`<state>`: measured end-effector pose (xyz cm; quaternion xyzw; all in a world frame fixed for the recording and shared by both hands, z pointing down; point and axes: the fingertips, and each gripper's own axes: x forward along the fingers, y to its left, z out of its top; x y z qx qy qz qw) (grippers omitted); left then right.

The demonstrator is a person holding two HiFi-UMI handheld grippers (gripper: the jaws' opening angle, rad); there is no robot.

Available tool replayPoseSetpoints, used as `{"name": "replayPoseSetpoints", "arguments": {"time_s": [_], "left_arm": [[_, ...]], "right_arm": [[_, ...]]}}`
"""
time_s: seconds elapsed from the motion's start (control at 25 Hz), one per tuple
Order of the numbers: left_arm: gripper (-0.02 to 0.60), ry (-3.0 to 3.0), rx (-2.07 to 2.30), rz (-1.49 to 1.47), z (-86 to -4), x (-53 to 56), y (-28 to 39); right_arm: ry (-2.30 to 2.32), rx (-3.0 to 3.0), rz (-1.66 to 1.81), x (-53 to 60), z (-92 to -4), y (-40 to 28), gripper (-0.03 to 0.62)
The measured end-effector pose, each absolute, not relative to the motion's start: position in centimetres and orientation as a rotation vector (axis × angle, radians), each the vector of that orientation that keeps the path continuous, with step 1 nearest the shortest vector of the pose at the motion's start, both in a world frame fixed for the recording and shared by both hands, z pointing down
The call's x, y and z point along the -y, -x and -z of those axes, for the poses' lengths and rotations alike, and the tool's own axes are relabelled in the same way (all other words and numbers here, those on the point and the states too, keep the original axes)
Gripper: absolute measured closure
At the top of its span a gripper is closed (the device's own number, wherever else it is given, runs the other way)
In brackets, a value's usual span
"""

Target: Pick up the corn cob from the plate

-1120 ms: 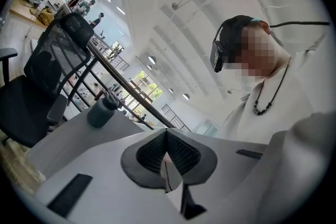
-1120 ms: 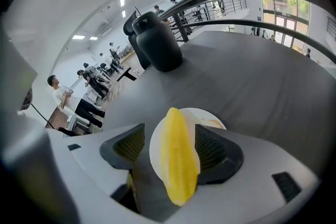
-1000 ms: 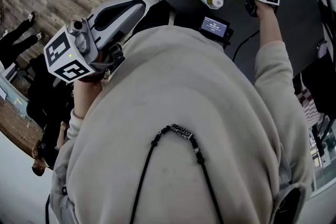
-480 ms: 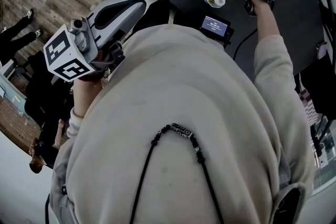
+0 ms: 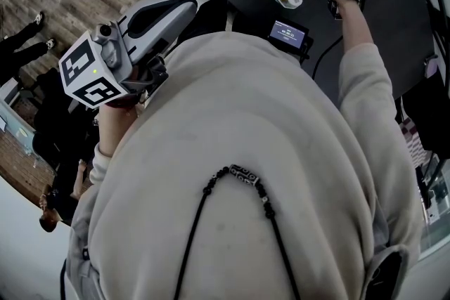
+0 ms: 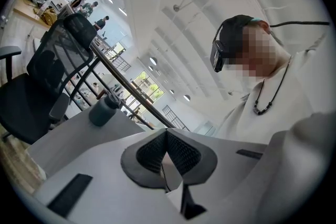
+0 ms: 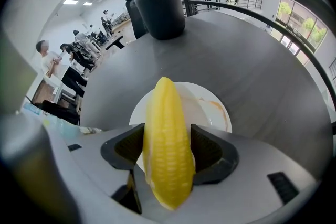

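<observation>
In rt tongs (image 7: 167, 150): cob (image 7: 164, 128), tip fwd

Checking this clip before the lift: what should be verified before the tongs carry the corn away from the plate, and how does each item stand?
1. Right tongs shut on the corn cob: ok, a pad presses each side.
2. Grip position: ok, the pads hold the cob's middle and its tip juts forward.
3. Cob clear of the plate: cannot tell, it hangs over the plate but any gap is hidden.
4. Left tongs out of the way: ok, shut on nothing and held up by the person's chest.
5. Black jug clear of the path: ok, it stands beyond the plate, apart from it.
</observation>
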<state>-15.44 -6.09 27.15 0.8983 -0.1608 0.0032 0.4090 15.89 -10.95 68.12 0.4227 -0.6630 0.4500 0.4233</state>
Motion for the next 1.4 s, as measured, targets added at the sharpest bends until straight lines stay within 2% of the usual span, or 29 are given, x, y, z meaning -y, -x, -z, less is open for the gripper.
{"name": "replayPoseSetpoints", "arguments": {"time_s": [0.84, 1.4], "left_arm": [[0.58, -2.325, 0.276, -0.043, -25.3, 6.5, 13.5], [0.58, -2.385, -0.042, -0.108, -24.6, 6.5, 6.4]], "right_arm": [[-1.143, 1.722, -1.153, 10.0, -64.0, -16.7, 0.332], [-1.382, 1.714, -1.337, 0.6, -59.9, -24.0, 0.332]]}}
